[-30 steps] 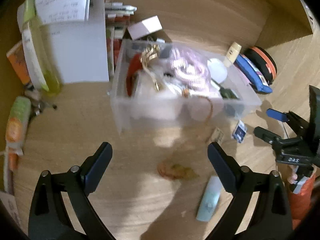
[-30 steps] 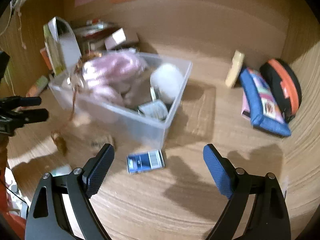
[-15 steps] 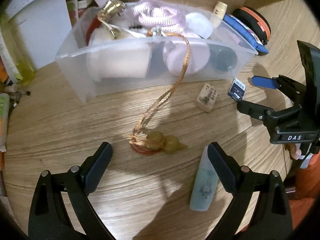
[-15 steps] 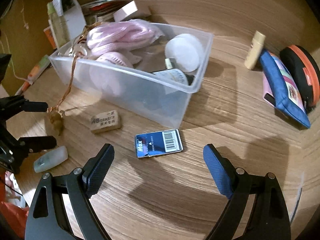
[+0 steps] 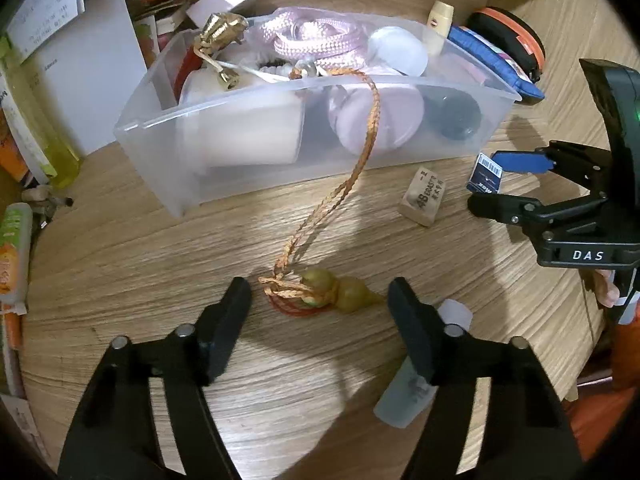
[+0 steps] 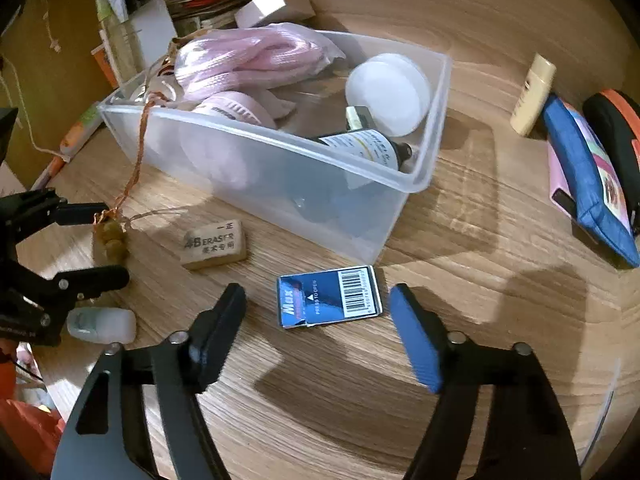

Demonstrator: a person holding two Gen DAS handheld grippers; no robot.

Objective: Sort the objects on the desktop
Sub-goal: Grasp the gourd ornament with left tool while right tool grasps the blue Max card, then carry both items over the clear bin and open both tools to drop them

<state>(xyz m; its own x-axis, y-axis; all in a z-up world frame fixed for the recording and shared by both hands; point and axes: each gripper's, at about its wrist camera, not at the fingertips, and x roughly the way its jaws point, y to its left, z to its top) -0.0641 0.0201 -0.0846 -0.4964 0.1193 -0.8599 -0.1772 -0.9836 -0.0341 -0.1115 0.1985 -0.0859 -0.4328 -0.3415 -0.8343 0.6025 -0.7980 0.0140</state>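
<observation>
Desktop objects lie loose on the wooden bench (image 5: pixel 120 264) in front of a clear plastic bin (image 5: pixel 248 176) already filled with items. The left gripper (image 5: pixel 320 300) has just been closing its jaws, half open, around a yellow gourd charm (image 5: pixel 344 290) without touching it; the charm's braided cord (image 5: pixel 352 176) runs up over the bin's rim. The right gripper (image 6: pixel 316 308), likewise narrowing, straddles a blue staple box (image 6: pixel 330 296), pads still clear. An eraser (image 6: pixel 216 244) lies between both.
</observation>
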